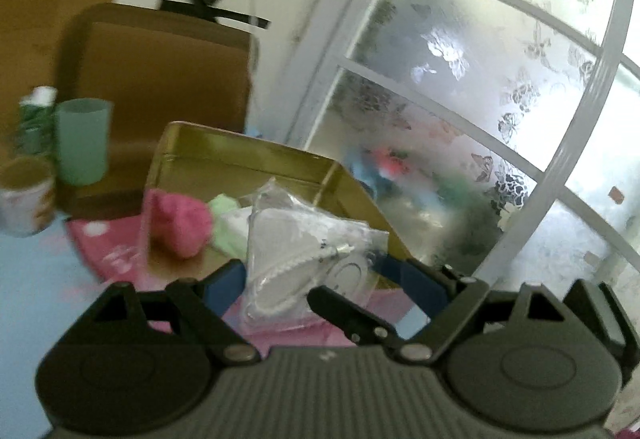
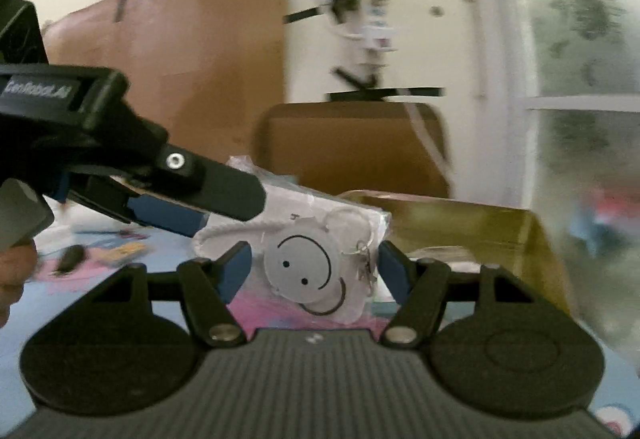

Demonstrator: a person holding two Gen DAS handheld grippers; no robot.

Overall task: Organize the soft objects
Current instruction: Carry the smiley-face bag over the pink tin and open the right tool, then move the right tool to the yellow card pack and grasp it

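Note:
A clear plastic bag (image 1: 308, 239) with a white pouch, cord and smiley tag (image 2: 304, 271) hangs in the air in front of the gold tin box (image 1: 224, 159). My left gripper (image 1: 316, 279) has its blue fingers (image 1: 224, 287) on both sides of the bag; in the right wrist view it (image 2: 188, 211) reaches in from the left and pinches the bag's left edge. My right gripper (image 2: 314, 267) is wide apart around the smiley tag, not squeezing it. A pink soft object (image 1: 180, 223) and a light green one (image 1: 228, 223) lie in the tin.
A teal cup (image 1: 82, 141), a green bottle (image 1: 36, 119) and a white cup (image 1: 24, 199) stand left of the tin. A brown cardboard box (image 1: 160, 71) sits behind it. A frosted window (image 1: 480, 79) is at the right. The table has a blue and pink cover (image 1: 40, 279).

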